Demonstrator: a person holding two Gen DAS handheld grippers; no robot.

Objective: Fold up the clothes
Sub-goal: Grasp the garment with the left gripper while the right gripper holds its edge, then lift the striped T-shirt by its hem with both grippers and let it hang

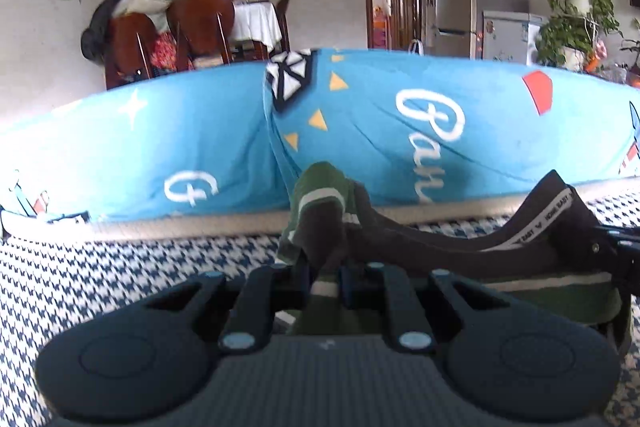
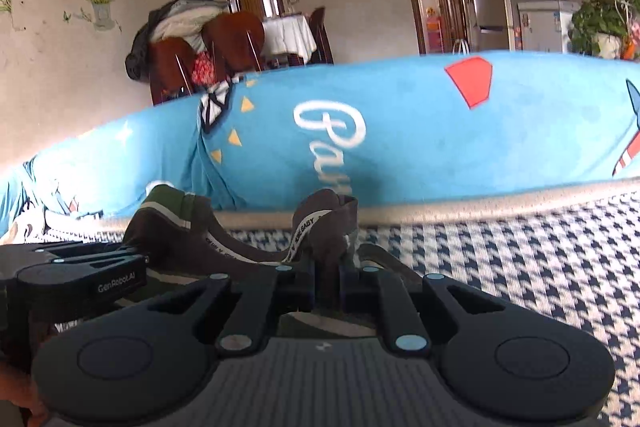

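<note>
We have both grippers clamped nearly shut on the same small garment (image 1: pixel 460 251), a dark green and brown piece with white stripes: the left gripper (image 1: pixel 325 277) pinches a bunched corner, and the right gripper (image 2: pixel 327 277) pinches the edge with the printed white band, so the cloth sags between them just above the checked bedcover (image 1: pixel 120 267), near the blue quilt (image 1: pixel 380 123). Each bite looks thin (only a small tuft stands above each pinch), so we judge that pulling apart too hard could slip a corner free. Uneven lifting would skew the fold.
</note>
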